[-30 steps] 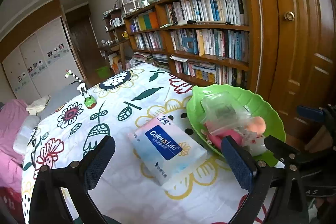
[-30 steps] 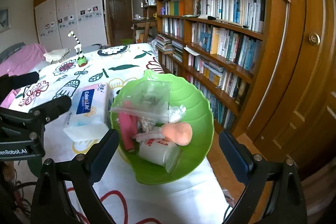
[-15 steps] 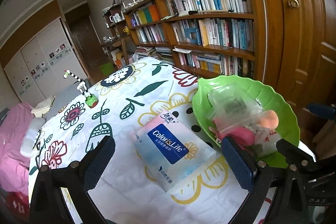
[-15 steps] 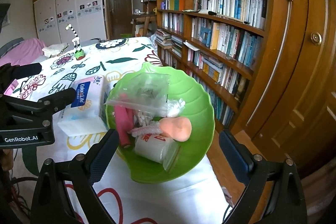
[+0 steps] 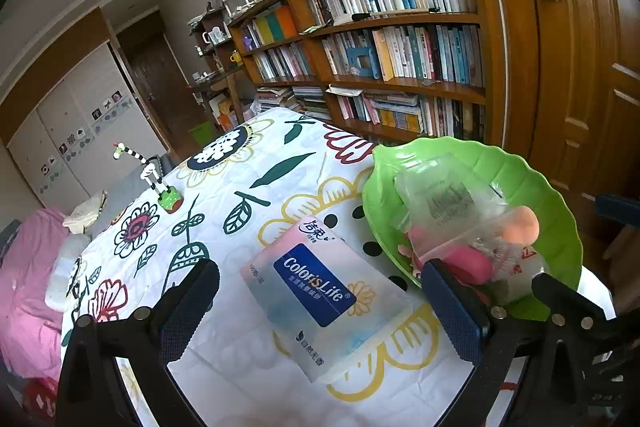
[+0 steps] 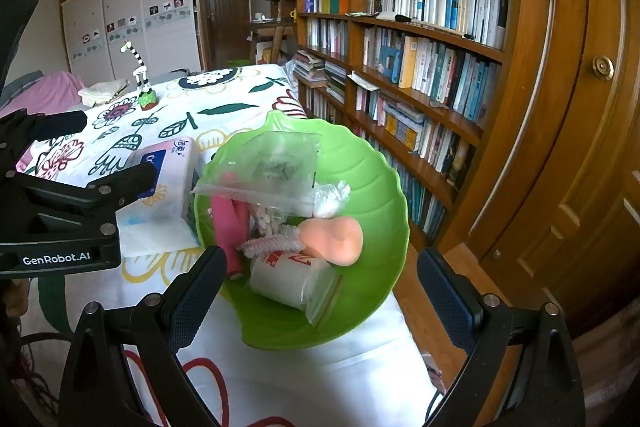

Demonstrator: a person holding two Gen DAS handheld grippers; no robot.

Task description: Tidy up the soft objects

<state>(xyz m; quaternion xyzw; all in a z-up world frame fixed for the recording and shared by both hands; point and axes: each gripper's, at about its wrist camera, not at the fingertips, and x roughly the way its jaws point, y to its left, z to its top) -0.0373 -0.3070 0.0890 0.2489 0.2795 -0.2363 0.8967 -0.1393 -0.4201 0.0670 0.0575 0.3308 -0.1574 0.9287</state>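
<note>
Left gripper (image 5: 320, 311) gapes wide over the pink-and-blue soft tissue pack (image 5: 324, 299). Right gripper (image 6: 320, 291), jaws spread too, holds nothing above the green leaf-shaped plastic bowl (image 6: 376, 163).

Tissue pack (image 5: 324, 297) reads "ColorsLife"; left tongs (image 6: 60, 223) "GenRobot.AI".

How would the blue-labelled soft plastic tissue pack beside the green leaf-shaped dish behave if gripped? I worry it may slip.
The blue-labelled soft plastic tissue pack looks squashy: its loose, crinkled end flap suggests the jaws would sink in rather than meet a stiff edge. The glossy film is probably somewhat slippery. Lying flat on the floral tablecloth, it should slide, not roll.
</note>
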